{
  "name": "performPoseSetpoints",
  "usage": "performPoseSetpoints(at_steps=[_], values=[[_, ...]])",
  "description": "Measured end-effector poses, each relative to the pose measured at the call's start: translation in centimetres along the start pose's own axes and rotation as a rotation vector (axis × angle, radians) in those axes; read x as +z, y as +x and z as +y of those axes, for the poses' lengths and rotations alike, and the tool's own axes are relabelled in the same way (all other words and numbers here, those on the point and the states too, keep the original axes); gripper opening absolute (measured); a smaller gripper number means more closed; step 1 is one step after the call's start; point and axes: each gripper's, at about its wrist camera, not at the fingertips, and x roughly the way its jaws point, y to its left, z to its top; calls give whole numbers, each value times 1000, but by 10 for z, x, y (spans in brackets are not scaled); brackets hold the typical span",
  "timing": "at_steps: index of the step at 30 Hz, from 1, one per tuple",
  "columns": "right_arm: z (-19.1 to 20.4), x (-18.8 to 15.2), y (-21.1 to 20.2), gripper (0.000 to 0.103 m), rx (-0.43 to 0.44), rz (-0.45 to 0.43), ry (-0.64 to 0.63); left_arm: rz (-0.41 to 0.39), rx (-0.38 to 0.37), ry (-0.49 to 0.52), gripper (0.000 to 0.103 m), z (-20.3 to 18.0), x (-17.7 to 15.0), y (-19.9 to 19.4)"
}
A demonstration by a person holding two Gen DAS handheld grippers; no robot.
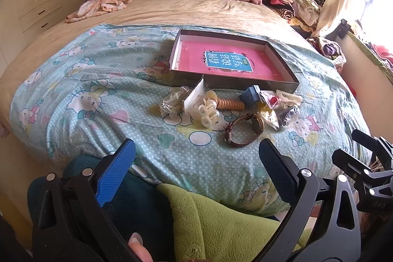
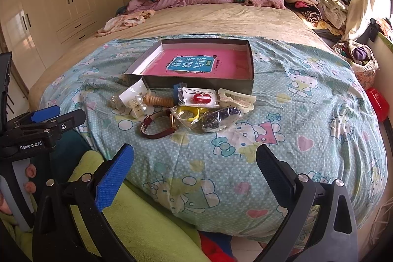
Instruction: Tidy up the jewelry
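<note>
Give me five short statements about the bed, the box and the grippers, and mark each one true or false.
1. The wristwatch lies inside the box. False: it lies on the quilt, in front of the box.
2. Both the left gripper and the right gripper are open. True.
3. The box holds a pink book. True.
4. The right gripper grips the hair clip. False: it holds nothing.
5. The jewelry is already sorted into the box. False: it lies piled outside.

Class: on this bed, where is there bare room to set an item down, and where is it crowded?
Free: the pink floor of the box around its blue label; the quilt right of the pile; the quilt between the watch and the open right gripper. Crowded: the strip before the box's near wall, where clips, bags and the watch touch or overlap.
</note>
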Motion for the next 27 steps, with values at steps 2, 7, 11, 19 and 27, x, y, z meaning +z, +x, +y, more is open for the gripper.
performPoseSetpoints(at_steps=[2, 7, 11, 19, 27], values=[[1, 0, 0, 99, 0, 0, -2, -1, 0, -1, 94, 0, 0, 0], [1, 0, 2, 99, 4, 3, -1, 0, 1, 0, 94, 0, 0, 0], [2, 0, 3, 99, 11, 7, -2, 0, -1, 1, 94, 0, 0, 0], [1, -1, 3, 99, 18, 9, -4, -1, 0, 2, 94, 0, 0, 0], [2, -1, 4, 99, 24, 11, -13, -1, 1, 2, 94, 0, 0, 0]])
